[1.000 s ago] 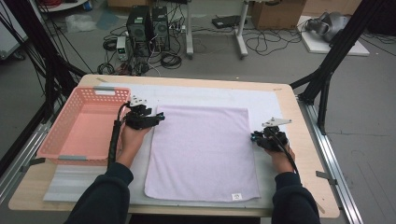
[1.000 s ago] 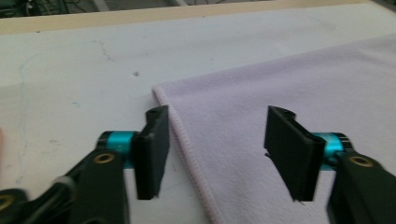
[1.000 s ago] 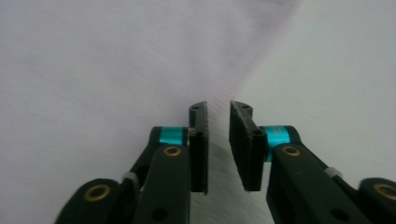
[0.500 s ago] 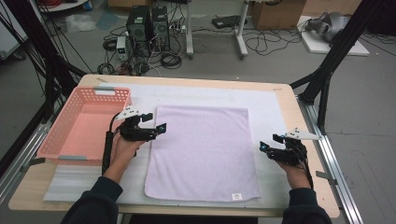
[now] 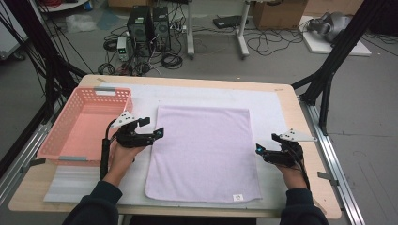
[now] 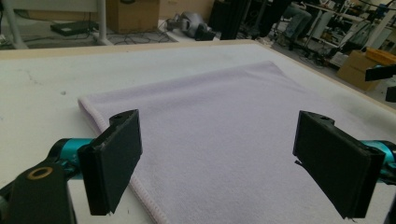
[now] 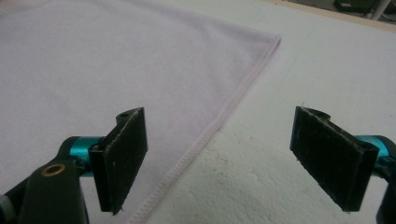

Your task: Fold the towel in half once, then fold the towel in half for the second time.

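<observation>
Lying flat, lilac towel [image 5: 206, 150] (stitched hem, small label); left gripper [image 5: 151, 129] and right gripper [image 5: 261, 151] jaws just opened, holding nothing.

Pink basket [image 5: 84, 126] at the table's [image 5: 187, 80] left edge, on a white mat [image 5: 272, 105]; computer towers [image 5: 150, 26] beyond.

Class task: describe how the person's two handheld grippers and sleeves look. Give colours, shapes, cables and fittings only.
Each gripper, left gripper and right gripper, is black with a grey three-cornered plate on top. Up close, the jaws are flat black rectangular pads on teal mounts, with a brass-coloured ring at the lower left. A black cable trails from the left one. The sleeves are dark.
</observation>
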Motion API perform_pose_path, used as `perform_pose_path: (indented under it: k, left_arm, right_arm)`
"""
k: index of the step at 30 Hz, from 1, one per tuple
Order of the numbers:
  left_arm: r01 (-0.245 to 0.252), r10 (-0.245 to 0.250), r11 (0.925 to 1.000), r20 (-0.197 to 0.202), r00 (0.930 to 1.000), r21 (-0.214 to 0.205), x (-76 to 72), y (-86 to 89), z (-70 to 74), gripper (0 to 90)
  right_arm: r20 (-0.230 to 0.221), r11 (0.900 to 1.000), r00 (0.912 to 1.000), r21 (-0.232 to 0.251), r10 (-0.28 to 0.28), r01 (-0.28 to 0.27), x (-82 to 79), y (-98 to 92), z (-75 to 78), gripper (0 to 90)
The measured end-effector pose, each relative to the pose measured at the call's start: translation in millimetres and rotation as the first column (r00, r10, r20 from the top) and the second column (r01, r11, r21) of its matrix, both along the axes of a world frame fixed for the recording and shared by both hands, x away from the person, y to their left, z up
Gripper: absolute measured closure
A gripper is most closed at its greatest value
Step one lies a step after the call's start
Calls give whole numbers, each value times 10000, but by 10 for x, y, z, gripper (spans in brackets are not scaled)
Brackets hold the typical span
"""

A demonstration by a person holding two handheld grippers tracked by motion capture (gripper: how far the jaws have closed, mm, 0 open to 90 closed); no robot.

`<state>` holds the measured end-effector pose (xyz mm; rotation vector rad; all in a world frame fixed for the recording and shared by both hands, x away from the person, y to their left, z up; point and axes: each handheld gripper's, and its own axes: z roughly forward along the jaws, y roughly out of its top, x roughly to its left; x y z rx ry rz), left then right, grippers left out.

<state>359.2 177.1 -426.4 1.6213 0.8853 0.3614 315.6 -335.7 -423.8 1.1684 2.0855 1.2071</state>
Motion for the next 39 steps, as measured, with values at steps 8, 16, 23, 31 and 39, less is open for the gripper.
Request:
perform_pose_path:
  k: [8,16,23,31,39]
  left_arm:
    - [-41,44,9991,-61,10000,417,9,-51,-24,162]
    - [-460,479,9966,-270,9985,682,36,-28,-47,162]
    - [-568,624,9940,-582,9964,931,95,-54,-34,199]
    - [-1002,1123,9878,-992,9887,1194,314,-123,11,205]
    - [-1295,1545,9782,-1520,9762,1626,674,-178,90,223]
  right_arm:
    - [-151,10000,9999,-64,3,-4,10,5,-31,179]
    - [-251,9997,9994,98,-225,227,12,-7,-43,179]
    - [-332,9998,9993,118,-185,189,12,-5,-49,179]
    - [-334,9999,9994,118,-66,70,18,-22,-49,181]
    - [-394,9998,9992,185,-65,72,20,-25,-47,182]
